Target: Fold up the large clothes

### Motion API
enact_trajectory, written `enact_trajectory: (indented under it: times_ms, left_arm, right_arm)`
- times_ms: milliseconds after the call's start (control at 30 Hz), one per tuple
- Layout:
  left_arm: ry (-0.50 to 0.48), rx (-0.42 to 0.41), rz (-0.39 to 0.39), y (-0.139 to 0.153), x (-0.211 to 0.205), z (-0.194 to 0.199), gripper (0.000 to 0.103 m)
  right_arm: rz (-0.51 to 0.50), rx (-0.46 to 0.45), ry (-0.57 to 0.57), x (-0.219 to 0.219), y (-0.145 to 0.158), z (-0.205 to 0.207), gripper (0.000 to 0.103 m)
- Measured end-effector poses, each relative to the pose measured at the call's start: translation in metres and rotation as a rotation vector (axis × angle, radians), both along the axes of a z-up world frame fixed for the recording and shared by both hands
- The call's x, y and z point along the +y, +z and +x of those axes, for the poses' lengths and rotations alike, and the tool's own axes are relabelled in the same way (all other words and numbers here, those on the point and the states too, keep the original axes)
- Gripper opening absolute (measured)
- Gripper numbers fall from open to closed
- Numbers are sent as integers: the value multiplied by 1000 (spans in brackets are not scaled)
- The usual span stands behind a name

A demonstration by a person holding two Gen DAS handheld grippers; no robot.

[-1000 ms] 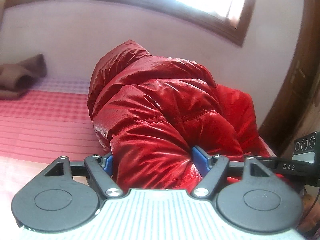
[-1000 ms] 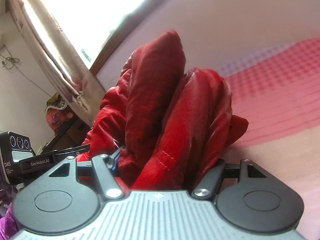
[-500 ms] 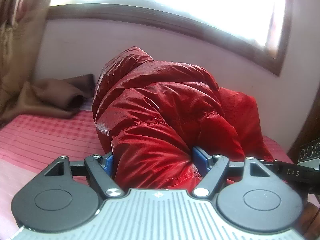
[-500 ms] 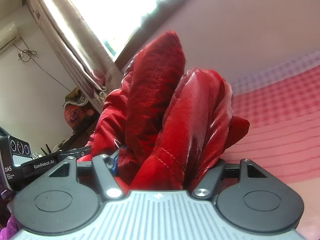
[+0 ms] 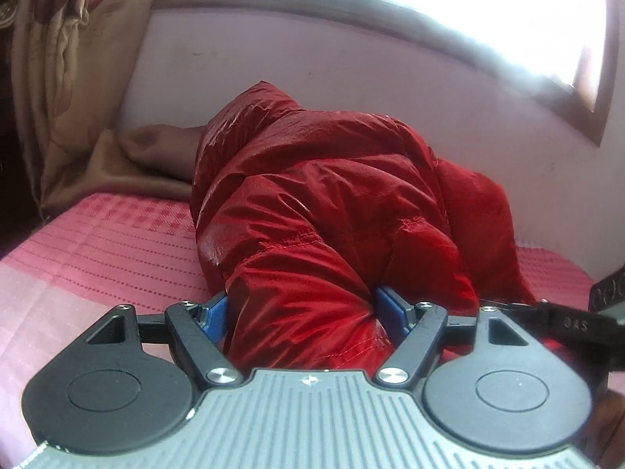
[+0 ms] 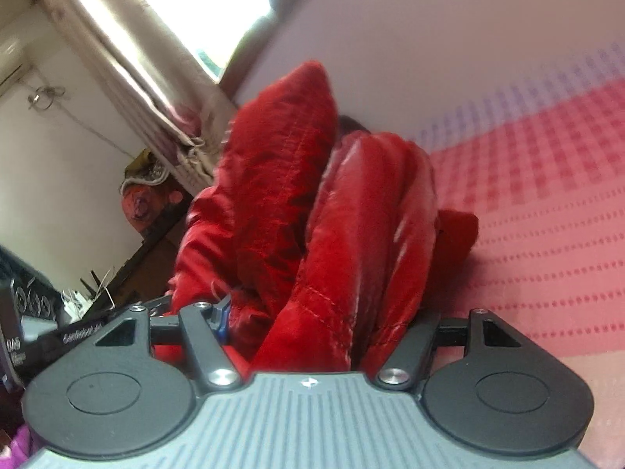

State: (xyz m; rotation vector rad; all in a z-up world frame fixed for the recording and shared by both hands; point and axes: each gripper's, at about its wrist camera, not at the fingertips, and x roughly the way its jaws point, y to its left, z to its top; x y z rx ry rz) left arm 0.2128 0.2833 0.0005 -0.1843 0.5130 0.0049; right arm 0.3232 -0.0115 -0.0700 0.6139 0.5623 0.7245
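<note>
A bulky, shiny red puffer jacket [image 5: 332, 211] is bunched into a thick folded bundle above the pink checked bed [image 5: 117, 242]. My left gripper [image 5: 302, 314] is shut on a fat fold of it, blue pads [image 5: 215, 314] pressing both sides. In the right wrist view the same red jacket [image 6: 312, 226] stands in tall folds, and my right gripper [image 6: 316, 320] is shut on its thick padded edge, with only the left blue pad [image 6: 222, 318] showing. The other gripper's black body [image 5: 574, 324] shows at the right edge of the left wrist view.
A brown blanket [image 5: 148, 156] lies at the head of the bed by a patterned curtain [image 5: 70, 58]. A pink wall and a bright wood-framed window [image 5: 429, 11] stand behind. Left of the bed in the right wrist view are a curtain [image 6: 156, 90], dark furniture and clutter [image 6: 148, 203].
Both grippers have carried the jacket bundle sideways across the bed; the brown blanket and curtain have come closer in the left view. Both grips are unchanged.
</note>
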Motion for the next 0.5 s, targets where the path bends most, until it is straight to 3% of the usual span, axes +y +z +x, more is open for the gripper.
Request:
enact_trajectory:
  times_ms: [200, 367, 500]
  left_arm:
    - [26, -34, 30, 2, -8, -13, 81]
    - [40, -74, 186, 9, -24, -19, 101]
    - [24, -77, 240, 12, -35, -21, 103]
  right_arm:
    - [10, 53, 5, -1, -7, 3, 72]
    - [-6, 68, -5, -6, -11, 5, 80]
    - [-48, 59, -26, -10, -12, 2, 86]
